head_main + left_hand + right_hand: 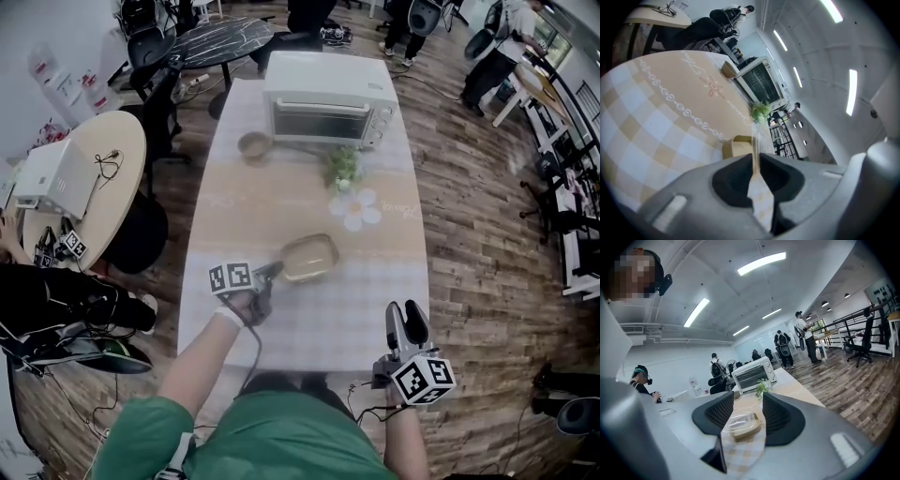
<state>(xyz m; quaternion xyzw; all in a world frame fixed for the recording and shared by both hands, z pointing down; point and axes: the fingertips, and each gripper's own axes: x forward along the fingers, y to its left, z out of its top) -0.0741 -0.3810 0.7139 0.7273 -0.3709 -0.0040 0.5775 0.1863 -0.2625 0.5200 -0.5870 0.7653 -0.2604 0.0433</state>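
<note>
The left gripper reaches over the middle of the desk to the left end of a tan box that sits on the checked cloth. In the left gripper view its fingers are almost together, with only a sliver between them. They pinch a thin clear edge that rises from that gap, which looks like the rim of the box's lid, though the edge is too fine to be sure. The right gripper hangs above the near right corner of the desk, well apart from the box. Its fingers stand wide apart and grip nothing; the box shows beyond them on the cloth. Past the box lie a white flower mat and a small plant. A bowl stands to the left of the plant, just in front of the oven at the far end.
</note>
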